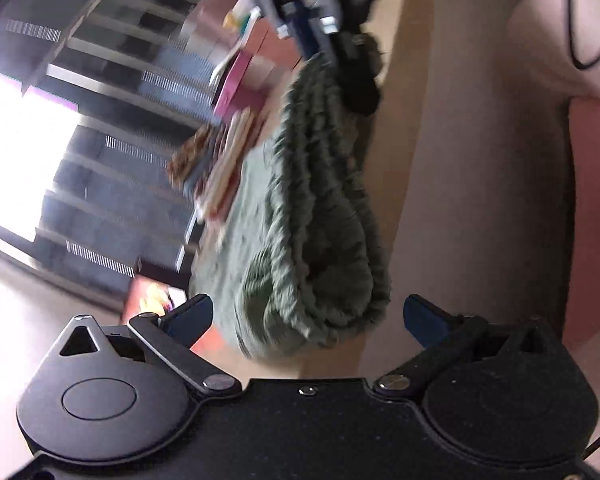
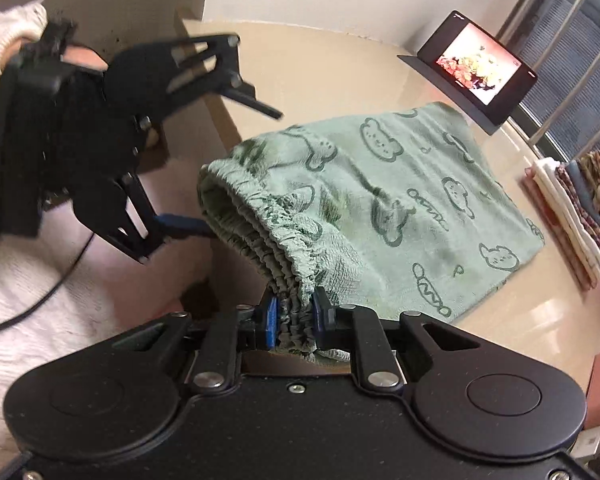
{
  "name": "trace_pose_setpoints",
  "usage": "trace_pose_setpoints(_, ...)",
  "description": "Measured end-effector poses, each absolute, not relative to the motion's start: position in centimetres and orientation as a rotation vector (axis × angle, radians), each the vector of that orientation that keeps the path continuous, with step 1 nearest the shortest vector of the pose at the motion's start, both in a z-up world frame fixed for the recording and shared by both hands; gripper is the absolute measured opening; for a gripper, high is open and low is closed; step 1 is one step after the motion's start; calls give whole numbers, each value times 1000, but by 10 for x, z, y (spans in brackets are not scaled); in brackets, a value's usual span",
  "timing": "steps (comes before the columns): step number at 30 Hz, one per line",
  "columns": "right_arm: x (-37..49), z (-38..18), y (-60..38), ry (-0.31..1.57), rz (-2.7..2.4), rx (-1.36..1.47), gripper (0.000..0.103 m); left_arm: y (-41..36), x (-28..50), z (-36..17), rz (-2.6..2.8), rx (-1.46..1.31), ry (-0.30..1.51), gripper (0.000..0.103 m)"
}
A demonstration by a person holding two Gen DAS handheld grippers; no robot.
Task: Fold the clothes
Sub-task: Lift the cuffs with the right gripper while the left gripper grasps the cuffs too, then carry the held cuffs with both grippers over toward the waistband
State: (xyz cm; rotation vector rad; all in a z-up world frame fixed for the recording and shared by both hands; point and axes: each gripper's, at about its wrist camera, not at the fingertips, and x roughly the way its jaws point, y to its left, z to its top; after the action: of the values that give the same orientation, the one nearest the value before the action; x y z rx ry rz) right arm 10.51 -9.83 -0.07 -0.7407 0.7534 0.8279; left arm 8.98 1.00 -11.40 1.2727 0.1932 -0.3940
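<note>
In the left wrist view the left gripper (image 1: 308, 316) gapes wide just before the hanging green garment (image 1: 320, 216), while the right wrist view shows the right gripper (image 2: 293, 314) pinching its gathered waistband, the rest draped on the counter (image 2: 320, 68).

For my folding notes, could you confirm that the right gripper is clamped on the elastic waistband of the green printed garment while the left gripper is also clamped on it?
Not quite. The right gripper is indeed clamped on the waistband of the green garment. The left gripper is not: the left wrist view shows its jaws wide apart with the waistband ahead of them, ungripped.
</note>
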Motion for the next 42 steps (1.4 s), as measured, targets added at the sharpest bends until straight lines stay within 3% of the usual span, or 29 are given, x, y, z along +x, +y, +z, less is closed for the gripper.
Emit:
trace_pose_setpoints(2, 108, 2, -101, 757, 833, -731, 18, 8, 88, -118, -410, 1331, 145, 73)
trace_pose_setpoints(4, 111, 0, -103, 760, 832, -733, 18, 5, 88, -120, -429, 1382, 145, 42)
trace_pose_setpoints(7, 112, -6, -105, 762, 814, -735, 18, 6, 90, -112, -475, 1367, 164, 34)
trace_pose_setpoints(14, 98, -28, -105, 668, 770, -747, 24, 4, 116, -76, -568, 1158, 353, 33)
trace_pose_setpoints(17, 85, -39, -105, 598, 739, -754, 49, -3, 132, -58, -584, 1052, 419, 33)
trace_pose_setpoints(19, 76, -52, -106, 534, 704, -790, 75, -4, 146, -46, -589, 992, 446, 33)
trace_pose_setpoints(21, 67, -67, -108, 459, 663, -842, 86, -6, 151, -39, -591, 937, 465, 33)
trace_pose_setpoints(27, 60, -104, -108, 263, 557, -983, 87, -8, 137, -42, -584, 904, 492, 33)
trace_pose_setpoints(33, 73, -107, -105, 175, 551, -1082, 84, -7, 115, -51, -564, 952, 488, 33)
trace_pose_setpoints(35, 78, -105, -106, 185, 589, -1099, 73, -7, 111, -54, -551, 958, 484, 34)
trace_pose_setpoints(37, 82, -103, -107, 203, 631, -1107, 41, -7, 107, -57, -527, 973, 468, 35)
trace_pose_setpoints(38, 84, -101, -107, 217, 648, -1102, 34, -7, 105, -59, -516, 981, 459, 35)
trace_pose_setpoints(41, 87, -95, -113, 233, 682, -1058, 30, -7, 101, -63, -523, 990, 459, 35)
trace_pose_setpoints(42, 88, -92, -115, 245, 689, -1039, 24, -6, 99, -65, -529, 991, 461, 35)
